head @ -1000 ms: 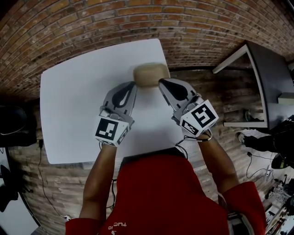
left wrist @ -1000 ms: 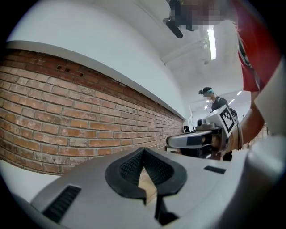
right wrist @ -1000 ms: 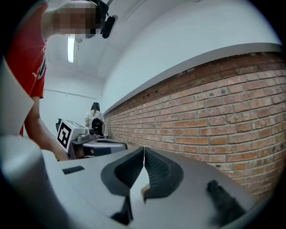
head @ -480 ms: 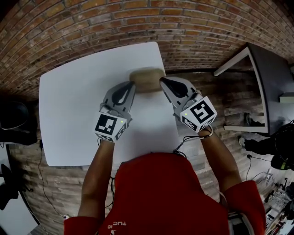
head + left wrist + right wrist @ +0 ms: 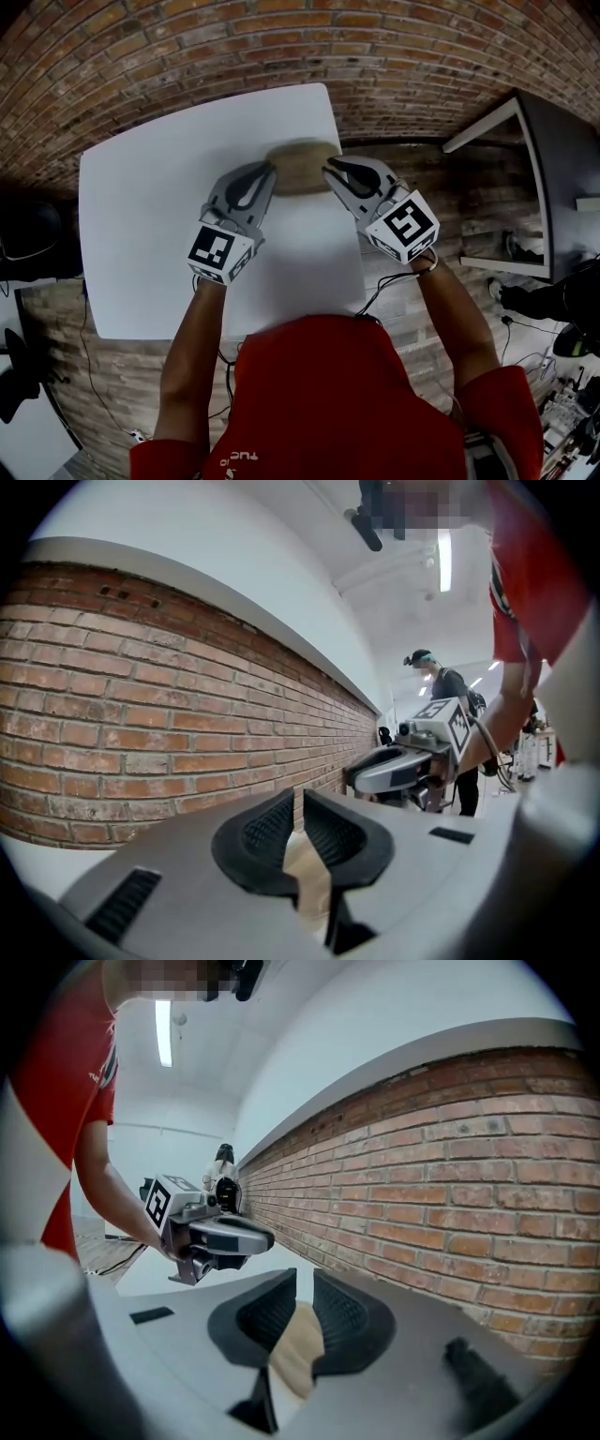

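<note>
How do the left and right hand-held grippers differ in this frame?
The left hand-held gripper pinches the left end of the tan cloth; the right hand-held gripper pinches its right end. The left one's jaws are nearly together on a thin edge; the right one's stand slightly wider round a thicker fold. The left one lies over the white table; the right one's rear hangs past its edge. Both grip the cloth.

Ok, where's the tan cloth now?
Head view, centre: the tan cloth sits over the white table's far edge, pinched between the left hand-held gripper and right hand-held gripper.
</note>
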A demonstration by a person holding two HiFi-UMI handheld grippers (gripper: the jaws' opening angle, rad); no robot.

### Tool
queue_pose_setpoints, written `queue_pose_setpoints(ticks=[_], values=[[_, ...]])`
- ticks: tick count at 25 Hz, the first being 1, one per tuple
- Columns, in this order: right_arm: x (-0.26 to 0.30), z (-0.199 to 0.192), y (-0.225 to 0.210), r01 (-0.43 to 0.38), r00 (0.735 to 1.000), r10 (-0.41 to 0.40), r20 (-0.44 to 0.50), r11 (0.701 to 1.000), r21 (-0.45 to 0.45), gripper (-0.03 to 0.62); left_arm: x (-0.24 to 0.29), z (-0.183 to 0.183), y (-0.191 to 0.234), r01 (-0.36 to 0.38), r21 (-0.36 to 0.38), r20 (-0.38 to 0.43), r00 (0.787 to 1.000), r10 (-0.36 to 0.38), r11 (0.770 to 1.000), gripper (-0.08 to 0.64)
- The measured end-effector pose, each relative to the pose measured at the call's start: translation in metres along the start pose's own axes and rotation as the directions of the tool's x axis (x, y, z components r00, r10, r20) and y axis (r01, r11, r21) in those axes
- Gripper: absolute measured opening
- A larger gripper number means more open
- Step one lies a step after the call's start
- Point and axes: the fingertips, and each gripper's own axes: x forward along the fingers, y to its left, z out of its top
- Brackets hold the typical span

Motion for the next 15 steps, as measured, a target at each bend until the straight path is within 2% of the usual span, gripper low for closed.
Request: queue_pose_setpoints(ticks=[1,3,5,9,13,15], values=[[0.002,-0.002,0.0,-0.007,1.0,0.007,-0.01,1.0,-0.008,0.035,0.001,-0.002,0.001,0.006,0.002,-0.007,1.0,-0.006,1.0,0.032],[0.005,-0.007,0.0,-0.028,0.999,0.028,-0.029,0.999,-0.018,0.055,0.004,-0.006,0.003,0.023,0.006,-0.022,1.0,-0.023,1.0,0.132],[0.008,-0.015,0.003,-0.064,0.996,0.062,-0.056,0.998,-0.023,0.146,0.006,-0.012,0.003,0.045,0.013,-0.038,0.998,-0.044,0.999,0.184],[0.012,-0.031,0.011,-0.139,0.983,0.128,-0.133,0.987,-0.075,0.196,0.013,-0.025,0.0,0.115,0.021,-0.082,0.99,-0.113,0.993,0.313],[0.013,-0.053,0.014,-0.207,0.959,0.168,-0.23,0.966,-0.156,0.245,0.021,-0.042,0.0,0.178,0.055,-0.162,0.973,-0.168,0.982,0.422],[0.011,-0.066,0.013,-0.241,0.942,0.178,-0.286,0.949,-0.205,0.261,0.025,-0.055,-0.003,0.22,0.067,-0.215,0.956,-0.201,0.973,0.46]])
